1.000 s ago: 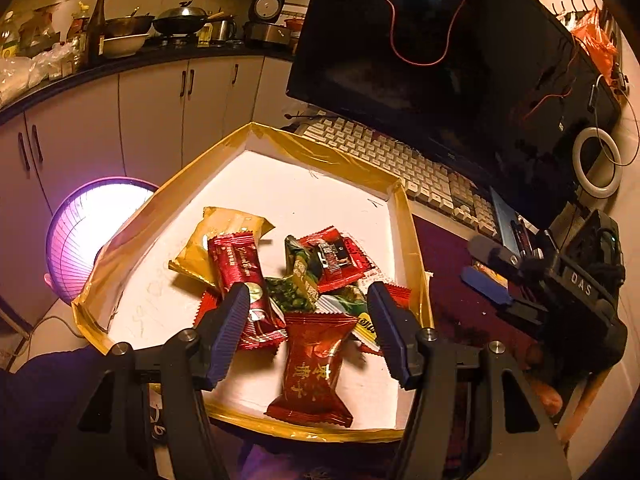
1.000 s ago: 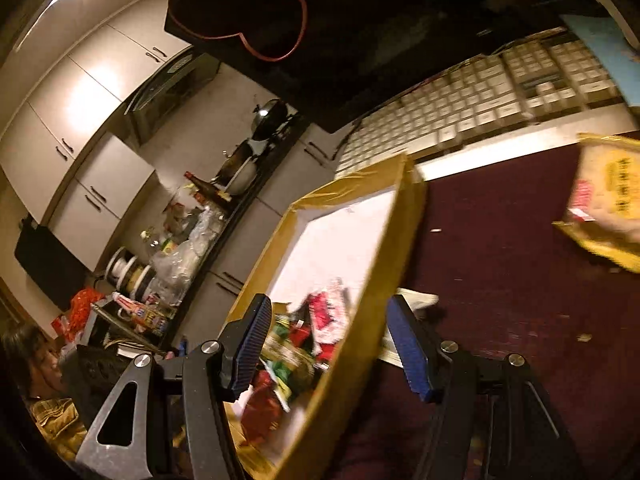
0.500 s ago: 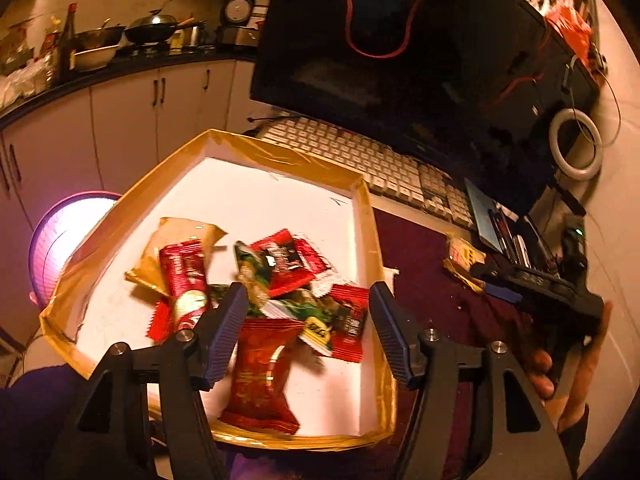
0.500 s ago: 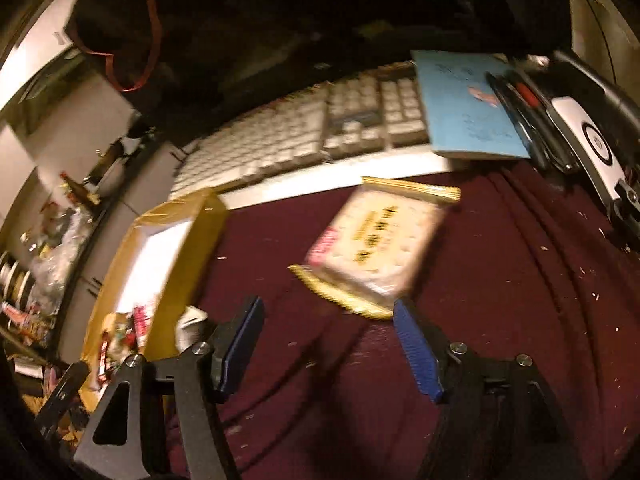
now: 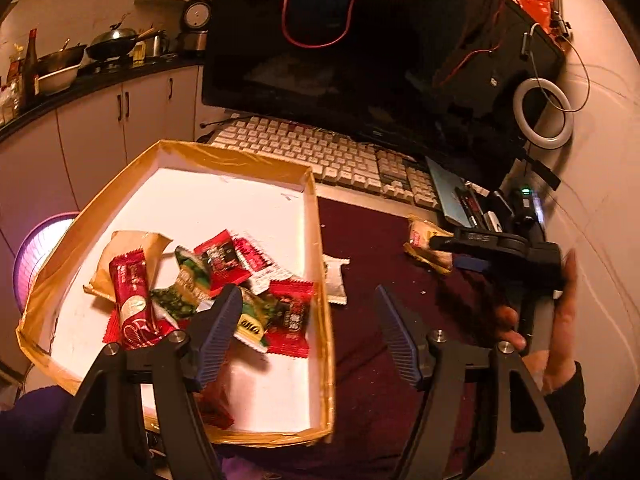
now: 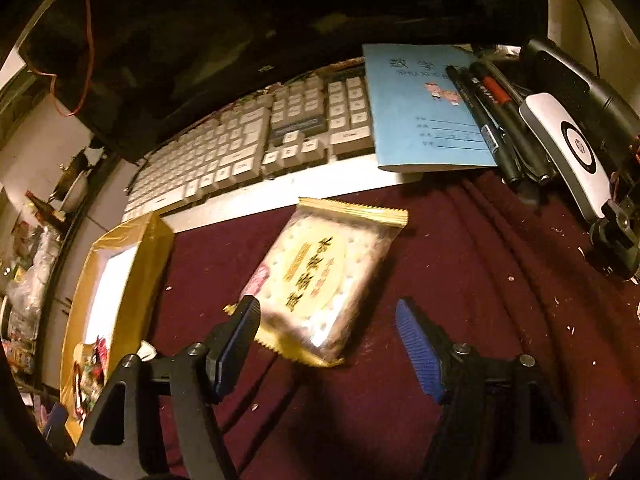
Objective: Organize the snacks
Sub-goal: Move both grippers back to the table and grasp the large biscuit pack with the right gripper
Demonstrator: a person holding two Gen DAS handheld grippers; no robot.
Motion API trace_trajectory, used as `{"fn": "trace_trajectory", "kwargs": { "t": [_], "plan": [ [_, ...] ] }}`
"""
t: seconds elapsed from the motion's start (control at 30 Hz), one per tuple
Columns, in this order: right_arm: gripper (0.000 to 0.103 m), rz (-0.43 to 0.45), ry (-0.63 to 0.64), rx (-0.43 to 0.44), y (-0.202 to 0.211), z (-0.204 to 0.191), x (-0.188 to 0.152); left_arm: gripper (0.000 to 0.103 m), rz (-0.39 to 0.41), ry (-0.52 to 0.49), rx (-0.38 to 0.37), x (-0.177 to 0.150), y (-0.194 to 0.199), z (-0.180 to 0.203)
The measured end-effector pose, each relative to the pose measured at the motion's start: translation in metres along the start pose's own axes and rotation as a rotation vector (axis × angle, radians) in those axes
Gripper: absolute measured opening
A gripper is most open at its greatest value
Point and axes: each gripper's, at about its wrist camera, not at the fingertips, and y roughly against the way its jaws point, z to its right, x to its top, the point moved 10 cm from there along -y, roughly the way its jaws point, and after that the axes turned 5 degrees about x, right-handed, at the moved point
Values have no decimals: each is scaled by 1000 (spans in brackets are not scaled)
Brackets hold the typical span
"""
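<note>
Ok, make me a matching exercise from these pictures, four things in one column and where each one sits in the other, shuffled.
Things:
1. gold-edged cracker packet
2. red and green snack wrappers
3. light blue paper notebook
4. black marker pens

Places:
A. inside the gold-taped white tray
B. lying on the notebook's right side
C. on the maroon cloth, ahead of the right tongs
D. overlapping the white keyboard's right end

Pairs: 1-C, 2-A, 3-D, 4-B

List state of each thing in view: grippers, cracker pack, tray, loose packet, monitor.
left gripper: open, empty, above the tray's right wall.
right gripper: open, jaws either side of the cracker pack, not closed on it.
cracker pack: sealed, flat on the maroon cloth, outside the tray.
tray: holds a pile of wrapped snacks.
small white packet: on the cloth beside the tray's right wall.
monitor: screen dark.
</note>
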Motion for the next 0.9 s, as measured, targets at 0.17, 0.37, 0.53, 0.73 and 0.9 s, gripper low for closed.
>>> {"fn": "trace_trajectory", "kwargs": {
  "t": [0.17,0.37,0.53,0.73,0.9],
  "plan": [
    [76,-20,-18,-33,-13,-8,14,68,2,-1,2,5,3,1],
    [81,-7,35,-219,-35,-17,27,68,-33,-68,2,1,-4,14],
    [70,-27,164,-306,-37,-25,17,68,-108,-153,-13,-2,-18,35],
    [70,15,95,-74,1,-21,-14,68,-187,-253,-18,2,-41,58],
    [70,70,77,112,22,-28,-36,67,-291,-309,-22,3,-74,72]
  ]
}}
